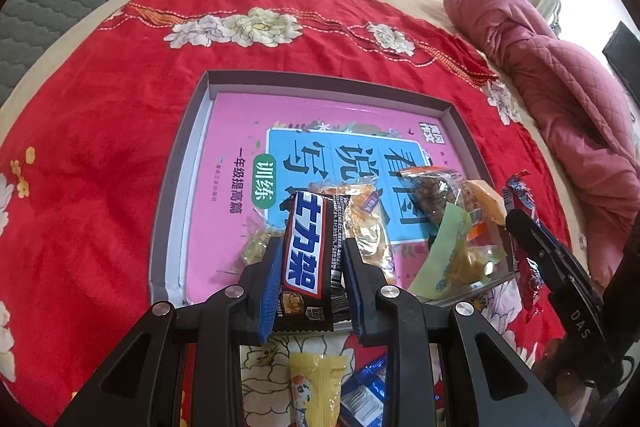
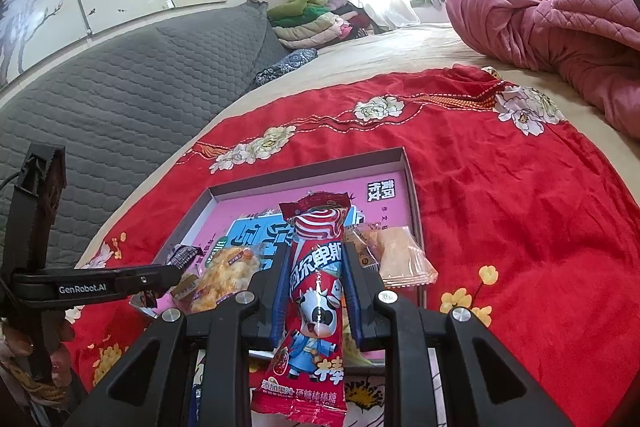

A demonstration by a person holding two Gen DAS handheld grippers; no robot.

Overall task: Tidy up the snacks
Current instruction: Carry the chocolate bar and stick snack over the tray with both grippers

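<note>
Gripping a light, crinkly bar (image 1: 310, 255) mid-length, the left gripper (image 1: 309, 267) is nearing the tray (image 1: 172, 187) while the right gripper (image 2: 316, 283) is pinching a slippery lollipop pack (image 2: 314, 307).

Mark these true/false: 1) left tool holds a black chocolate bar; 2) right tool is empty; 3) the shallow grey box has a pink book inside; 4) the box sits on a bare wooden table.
1) True: the left tool is shut on the black chocolate bar.
2) False: the right tool grips a red lollipop packet.
3) True: the pink book lies in the shallow grey box.
4) False: it sits on a red floral cloth.
</note>
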